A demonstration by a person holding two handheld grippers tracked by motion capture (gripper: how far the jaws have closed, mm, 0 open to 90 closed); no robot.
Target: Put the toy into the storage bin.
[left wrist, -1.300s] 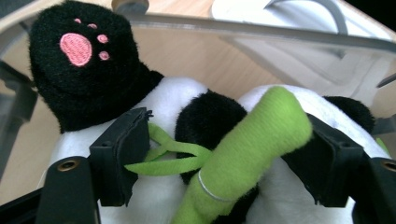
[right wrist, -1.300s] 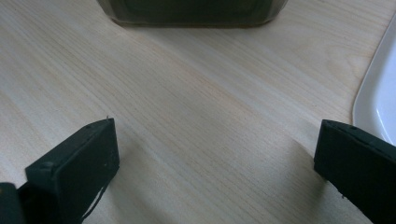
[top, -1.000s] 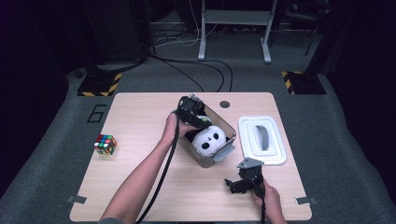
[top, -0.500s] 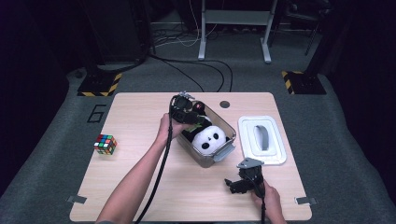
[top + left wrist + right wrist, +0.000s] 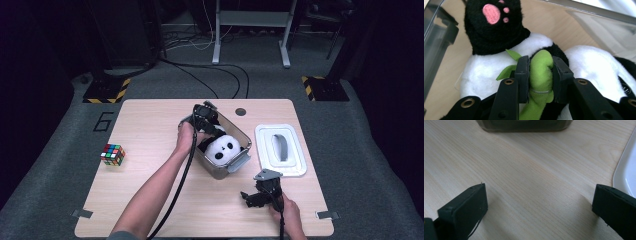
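Observation:
A clear plastic box (image 5: 241, 164) stands mid-table with a panda plush (image 5: 223, 148) lying in it. My left gripper (image 5: 205, 118) reaches into the box's far end. Its jaws have just been closing and now press on the plush's green bamboo stalk (image 5: 540, 65) from both sides. In the left gripper view, my left gripper (image 5: 540, 73) sits below the panda's black foot (image 5: 492, 27) with its pink pad, over the white belly. My right gripper (image 5: 253, 197) rests near the table's front edge, and in its own view my right gripper (image 5: 539, 205) stands wide open over bare wood.
The box's white lid (image 5: 281, 149) lies right of the box, and its edge (image 5: 627, 173) shows by the right gripper. A colour cube (image 5: 112, 154) sits at the table's left. The box's base (image 5: 524, 125) is just ahead of the right gripper.
The left gripper has dipped a little lower into the far end of the box, and its jaws have come together on the green stalk. The right hand has stayed still.

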